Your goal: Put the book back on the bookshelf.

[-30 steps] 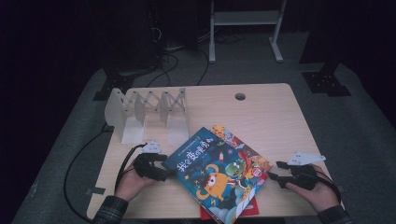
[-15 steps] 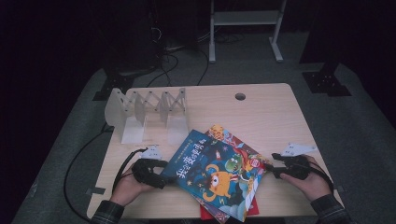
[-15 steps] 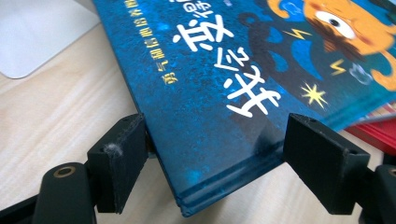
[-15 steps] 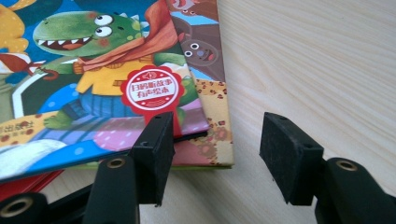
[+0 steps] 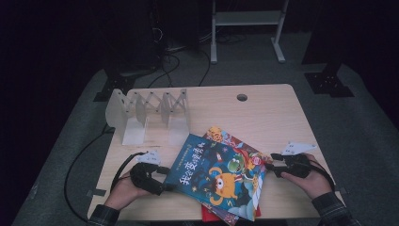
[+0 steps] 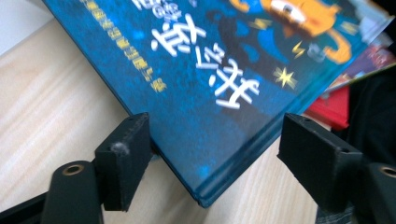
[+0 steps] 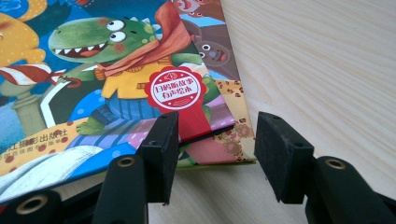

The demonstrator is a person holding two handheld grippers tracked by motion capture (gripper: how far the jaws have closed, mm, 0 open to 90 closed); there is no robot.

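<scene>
A blue picture book (image 5: 211, 174) with an orange monster on its cover lies on top of a small stack at the table's front middle. A colourful book (image 5: 220, 134) and a red one (image 5: 211, 216) peek out from under it. My left gripper (image 5: 164, 180) is at the blue book's left corner. In the left gripper view that corner of the blue book (image 6: 210, 70) lies between the left gripper's (image 6: 219, 163) wide-open jaws. My right gripper (image 5: 270, 167) is at the stack's right side. In the right gripper view the right gripper (image 7: 217, 154) is open astride the book corner (image 7: 219, 128).
A white accordion book rack (image 5: 146, 113) stands at the table's back left. The wooden table (image 5: 282, 117) has a cable hole (image 5: 242, 97) near its back edge. A black cable (image 5: 80, 165) trails off the left side. A metal stand (image 5: 244, 19) is on the floor behind.
The right gripper has moved left onto the stack's corner. The blue book has shifted and turned slightly to the left. The left gripper has stayed at its corner.
</scene>
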